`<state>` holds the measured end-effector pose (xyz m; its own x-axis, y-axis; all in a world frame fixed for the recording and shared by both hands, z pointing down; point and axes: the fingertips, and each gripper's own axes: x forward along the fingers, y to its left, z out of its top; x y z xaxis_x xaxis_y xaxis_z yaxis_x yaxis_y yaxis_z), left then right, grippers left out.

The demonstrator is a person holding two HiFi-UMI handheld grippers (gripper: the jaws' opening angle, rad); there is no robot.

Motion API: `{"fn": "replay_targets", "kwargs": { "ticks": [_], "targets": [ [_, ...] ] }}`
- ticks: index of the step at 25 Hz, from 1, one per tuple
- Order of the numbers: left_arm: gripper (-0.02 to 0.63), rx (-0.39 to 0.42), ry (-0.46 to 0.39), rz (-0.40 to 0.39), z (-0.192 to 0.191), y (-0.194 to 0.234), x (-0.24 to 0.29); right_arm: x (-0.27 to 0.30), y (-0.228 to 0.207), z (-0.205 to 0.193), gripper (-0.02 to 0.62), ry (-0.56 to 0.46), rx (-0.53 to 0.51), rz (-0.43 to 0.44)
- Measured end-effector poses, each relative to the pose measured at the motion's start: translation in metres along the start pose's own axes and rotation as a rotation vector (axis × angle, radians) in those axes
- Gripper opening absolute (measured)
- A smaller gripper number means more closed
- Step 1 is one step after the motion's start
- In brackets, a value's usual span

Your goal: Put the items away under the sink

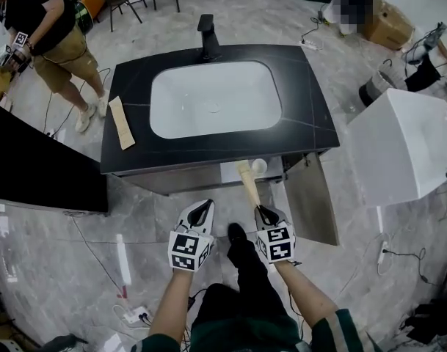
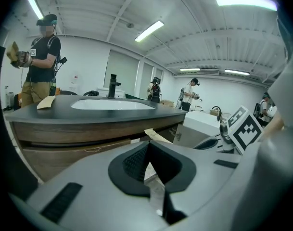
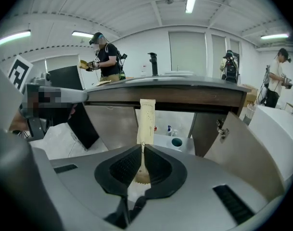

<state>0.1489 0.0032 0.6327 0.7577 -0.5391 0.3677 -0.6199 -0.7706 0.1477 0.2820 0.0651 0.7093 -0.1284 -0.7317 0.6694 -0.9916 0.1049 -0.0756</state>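
A long tan packet (image 1: 246, 182) (image 3: 146, 121) sticks up from my right gripper (image 1: 263, 213) (image 3: 143, 146), which is shut on its lower end. The packet's tip points at the open cabinet (image 1: 252, 171) under the black sink counter (image 1: 318, 116). My left gripper (image 1: 202, 210) (image 2: 148, 165) hovers beside it on the left, shut and holding nothing. The held packet (image 2: 156, 136) shows to its right in the left gripper view. A second tan packet (image 1: 122, 122) (image 2: 46, 102) lies on the counter's left end.
The cabinet door (image 1: 315, 200) (image 3: 233, 143) stands swung open on the right. Small bottles (image 3: 170, 129) sit inside. A white basin unit (image 1: 406, 145) stands to the right, a black panel (image 1: 40, 160) to the left. A person (image 1: 51, 28) stands at the far left.
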Motion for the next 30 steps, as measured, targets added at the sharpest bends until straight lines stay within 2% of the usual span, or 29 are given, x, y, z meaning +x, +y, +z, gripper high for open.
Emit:
{"fn": "replay_targets", "kwargs": {
  "ticks": [5, 19, 25, 30],
  "targets": [
    [0.011, 0.021, -0.035, 0.016, -0.049, 0.026, 0.034, 0.074, -0.016, -0.037, 0.051, 0.004, 0.005, 0.003],
    [0.010, 0.080, -0.130, 0.065, -0.187, 0.074, 0.102, 0.205, -0.053, -0.126, 0.048, -0.107, -0.045, -0.013],
    [0.010, 0.097, -0.172, 0.081, -0.226, 0.091, 0.126, 0.263, -0.064, -0.141, 0.048, -0.139, -0.083, -0.015],
    [0.011, 0.090, -0.200, 0.072, -0.250, 0.098, 0.141, 0.306, -0.075, -0.148, 0.048, -0.151, -0.050, -0.033]
  ]
}}
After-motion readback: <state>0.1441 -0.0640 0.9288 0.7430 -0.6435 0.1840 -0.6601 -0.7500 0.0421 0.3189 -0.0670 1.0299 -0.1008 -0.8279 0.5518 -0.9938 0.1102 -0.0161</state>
